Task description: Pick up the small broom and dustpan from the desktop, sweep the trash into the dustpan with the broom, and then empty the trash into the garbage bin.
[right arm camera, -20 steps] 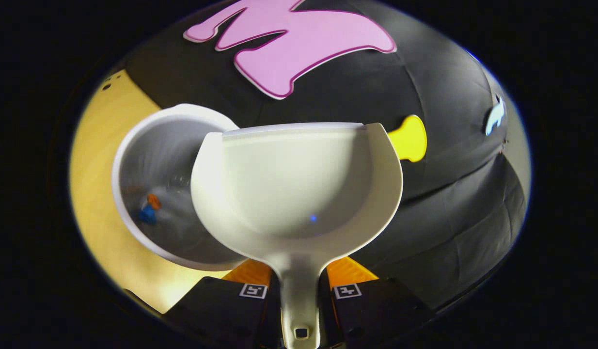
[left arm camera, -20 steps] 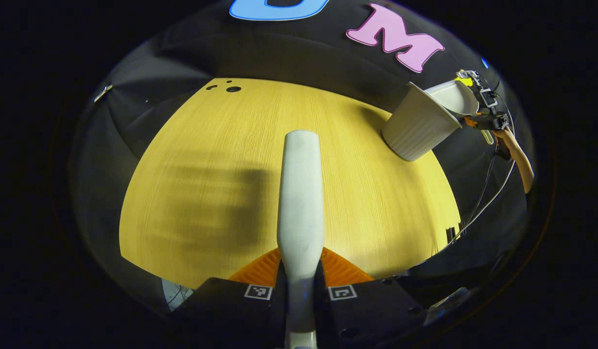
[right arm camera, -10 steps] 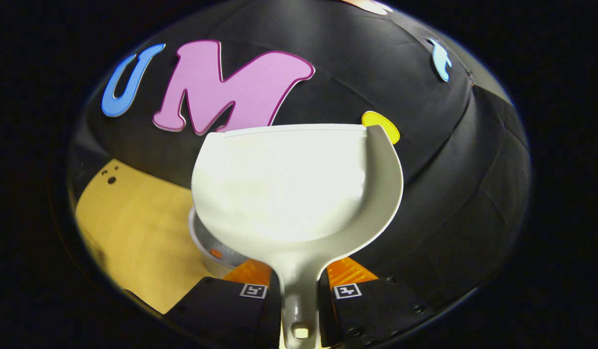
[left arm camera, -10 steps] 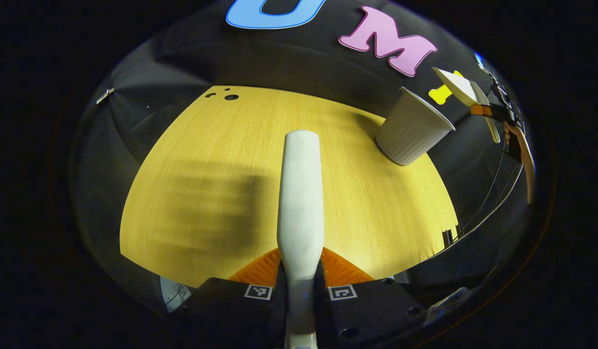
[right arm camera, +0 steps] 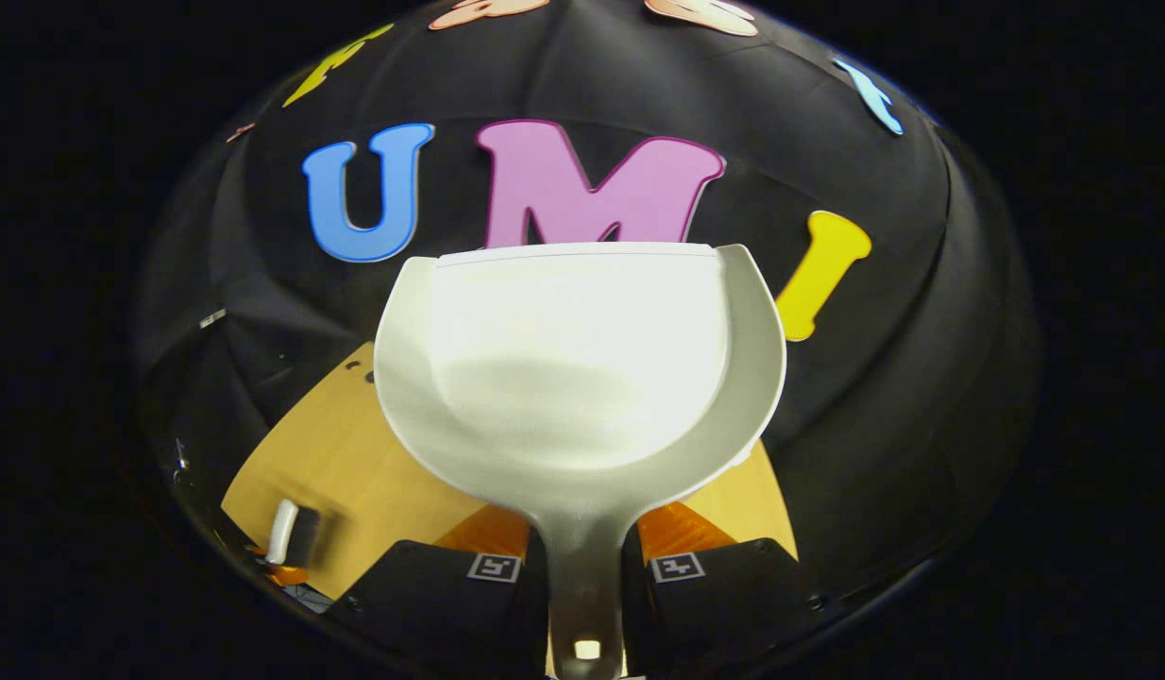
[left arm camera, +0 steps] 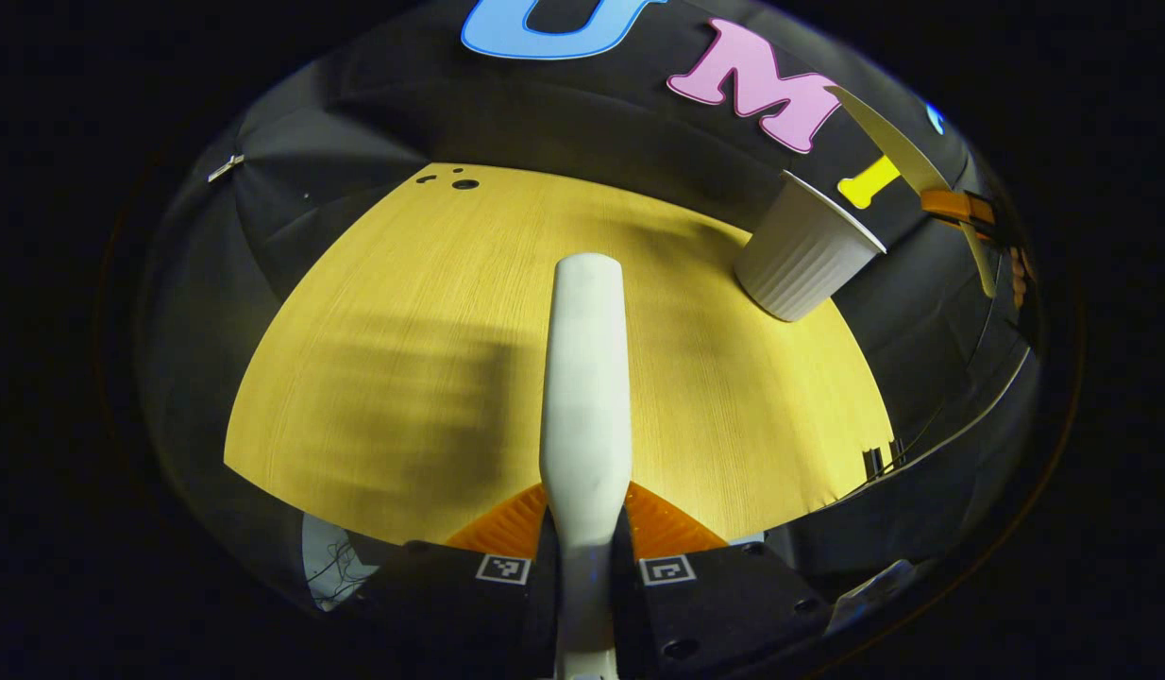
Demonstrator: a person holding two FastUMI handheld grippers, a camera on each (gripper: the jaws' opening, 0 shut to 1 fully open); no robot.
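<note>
Two containers matter here. One is the white ribbed garbage bin, standing near the far right corner of the yellow counter; from the left gripper view its inside cannot be seen. The other is the white dustpan, whose pan looks bare and clean in the right gripper view. The right tool is clamped on the dustpan's handle, both fingers pressing its sides. The left tool is clamped the same way on the white broom handle, which points out over the counter above its own shadow.

A second ago the dustpan was tipped over the bin's mouth, with small blue and orange bits lying inside the bin. Now it has lifted and levelled off, facing the booth wall, and the bin has dropped behind it. In the left gripper view the dustpan shows edge-on, up and to the right of the bin. The broom has barely shifted.
</note>
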